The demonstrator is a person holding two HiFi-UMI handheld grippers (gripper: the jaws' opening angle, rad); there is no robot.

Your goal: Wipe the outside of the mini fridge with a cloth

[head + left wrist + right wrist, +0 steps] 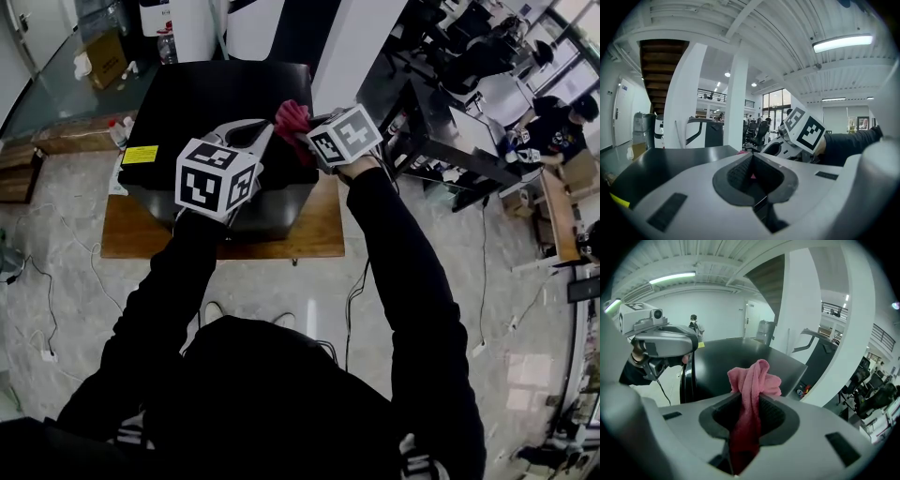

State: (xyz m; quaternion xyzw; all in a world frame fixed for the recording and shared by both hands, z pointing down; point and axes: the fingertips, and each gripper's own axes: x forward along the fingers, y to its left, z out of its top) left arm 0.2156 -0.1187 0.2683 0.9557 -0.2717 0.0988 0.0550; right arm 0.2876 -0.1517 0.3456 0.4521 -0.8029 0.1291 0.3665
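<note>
Pink terry, crumpled into a thick rope: that is the cloth (754, 378) as it shows in my right gripper view. Its nap is soft and its folds are loose. The part sunk between the pads looks a darker red, while the free end bunches into a lighter knot.

My right gripper (747, 404) is pinching it. Both jaws are closed on the cloth's lower length, and the bunched end sticks out past the tips. The cloth's long axis runs along the jaws. It points away from me, out over the black top of the mini fridge (731, 352).

From the head view, the cloth (292, 116) sits over the far right part of the mini fridge (206, 94), close to its right edge. The right gripper (305, 136) reaches in from the right. I cannot tell whether the cloth is touching the top.

My left gripper (751, 161) has its jaws pressed together with nothing between them. In the head view the left gripper (253, 139) hangs over the fridge's near right part, just beside the other one. The fridge stands on a wooden platform (309, 234).
</note>
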